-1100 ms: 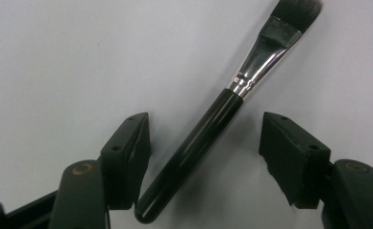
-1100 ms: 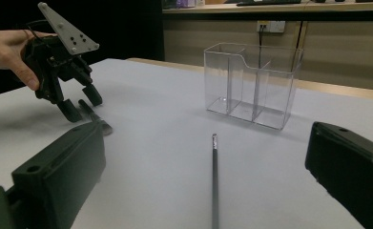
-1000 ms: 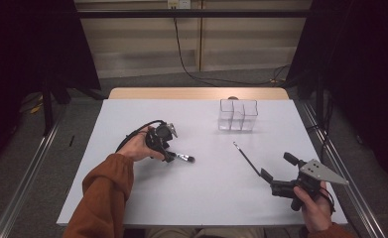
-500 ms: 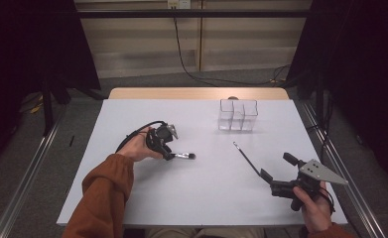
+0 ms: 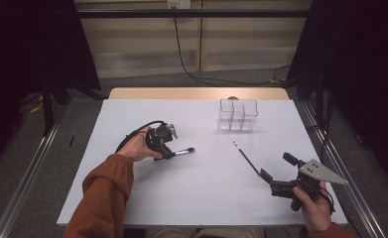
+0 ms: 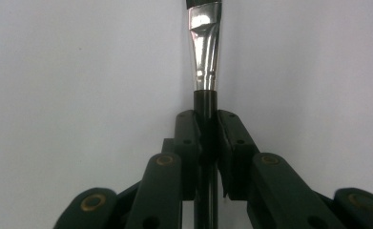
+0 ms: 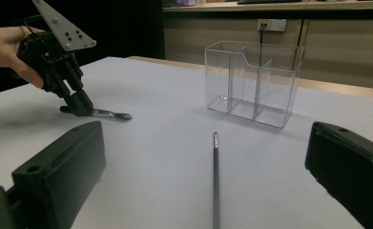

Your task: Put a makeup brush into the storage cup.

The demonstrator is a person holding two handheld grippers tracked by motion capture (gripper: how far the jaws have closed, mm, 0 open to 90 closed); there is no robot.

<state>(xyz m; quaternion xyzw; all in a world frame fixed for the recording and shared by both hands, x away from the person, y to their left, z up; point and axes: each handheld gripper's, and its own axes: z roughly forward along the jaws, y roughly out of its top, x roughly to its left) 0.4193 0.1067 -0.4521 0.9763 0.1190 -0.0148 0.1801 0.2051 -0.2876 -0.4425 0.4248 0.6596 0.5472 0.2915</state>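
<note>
Step in hand: pick-up of the short brush [image 5: 181,151], lying on the white table [image 5: 132,198] left of centre; left gripper [image 6: 206,129] pinches its black handle just behind the metal ferrule, jaws having just been closing on it from the wider stance a second ago. Right gripper [image 5: 267,176] rests jaws spread, the long thin brush [image 7: 215,181] between them ungripped. Next move likely calls for a level lift toward the clear organiser [image 5: 237,115].

1. The clear organizer [image 5: 238,115] stands near the counter's [image 5: 132,198] far edge, the one upright obstacle.
2. A thin brush [image 5: 247,161] lies flat between the organizer and the right tongs [image 5: 268,179].
3. The left tongs [image 5: 167,154] and their short brush [image 5: 183,151] occupy the left-centre.
4. Bare counter lies between the two hands and along the near edge.
</note>
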